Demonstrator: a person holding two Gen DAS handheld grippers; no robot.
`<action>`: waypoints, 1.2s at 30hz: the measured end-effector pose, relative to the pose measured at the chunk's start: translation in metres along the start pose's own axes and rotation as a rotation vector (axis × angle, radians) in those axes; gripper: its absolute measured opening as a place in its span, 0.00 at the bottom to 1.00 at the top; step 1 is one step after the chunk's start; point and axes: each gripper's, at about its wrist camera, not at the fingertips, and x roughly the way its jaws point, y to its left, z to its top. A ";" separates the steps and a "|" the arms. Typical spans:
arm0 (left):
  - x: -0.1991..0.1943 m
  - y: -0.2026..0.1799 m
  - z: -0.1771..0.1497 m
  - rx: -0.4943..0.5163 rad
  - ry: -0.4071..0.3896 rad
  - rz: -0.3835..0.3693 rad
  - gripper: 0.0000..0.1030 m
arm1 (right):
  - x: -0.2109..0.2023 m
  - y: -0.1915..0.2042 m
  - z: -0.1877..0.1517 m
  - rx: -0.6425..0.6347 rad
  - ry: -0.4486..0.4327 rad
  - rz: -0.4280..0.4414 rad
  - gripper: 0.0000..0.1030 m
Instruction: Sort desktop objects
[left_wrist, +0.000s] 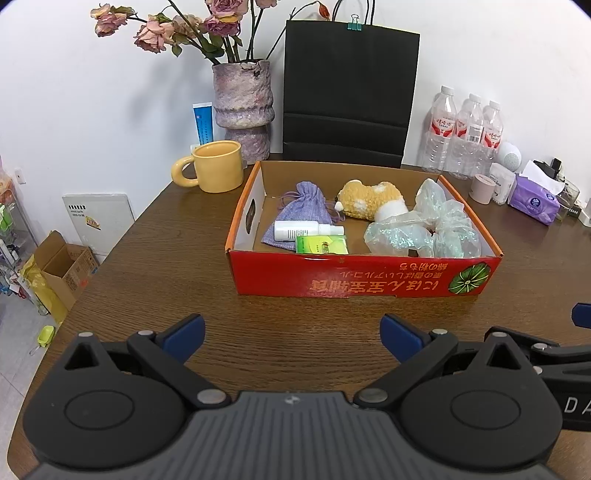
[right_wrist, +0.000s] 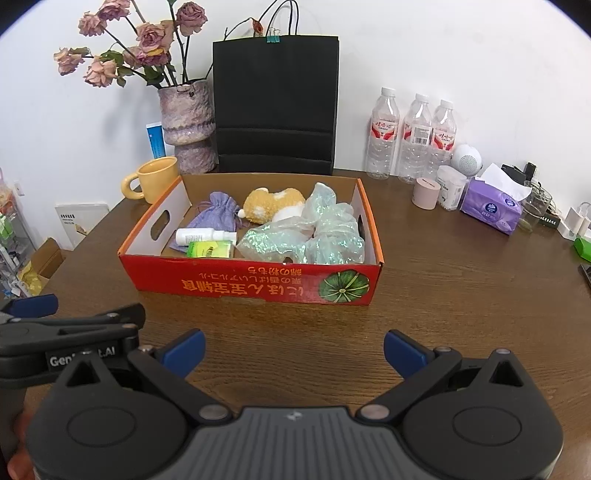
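A red cardboard box (left_wrist: 362, 278) (right_wrist: 229, 282) stands on the brown table. In it lie a purple pouch (left_wrist: 306, 205) (right_wrist: 218, 216), a white spray bottle (left_wrist: 301, 229) (right_wrist: 199, 235), a green packet (left_wrist: 322, 244) (right_wrist: 210, 249), a yellow plush toy (left_wrist: 369, 199) (right_wrist: 273, 205) and crumpled clear plastic (left_wrist: 428, 225) (right_wrist: 317, 232). My left gripper (left_wrist: 291, 338) is open and empty, in front of the box. My right gripper (right_wrist: 293, 352) is open and empty, also in front of the box, to the right of the left one.
At the back stand a yellow mug (left_wrist: 214, 166) (right_wrist: 155, 179), a vase of dried roses (left_wrist: 243, 107) (right_wrist: 186, 125), a black paper bag (left_wrist: 347, 96) (right_wrist: 275, 107), three water bottles (left_wrist: 465, 136) (right_wrist: 413, 136), a purple tissue pack (left_wrist: 533, 199) (right_wrist: 493, 208) and small jars. The table edge falls off at left.
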 end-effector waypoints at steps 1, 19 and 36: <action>0.000 0.000 0.000 0.001 0.001 -0.001 1.00 | 0.000 0.000 0.000 0.000 0.000 0.000 1.00; -0.003 -0.001 -0.003 0.020 -0.019 -0.020 1.00 | 0.000 -0.006 0.002 0.032 -0.005 -0.017 1.00; -0.006 -0.008 -0.005 0.032 -0.035 -0.023 1.00 | -0.003 -0.012 -0.001 0.043 -0.014 -0.010 1.00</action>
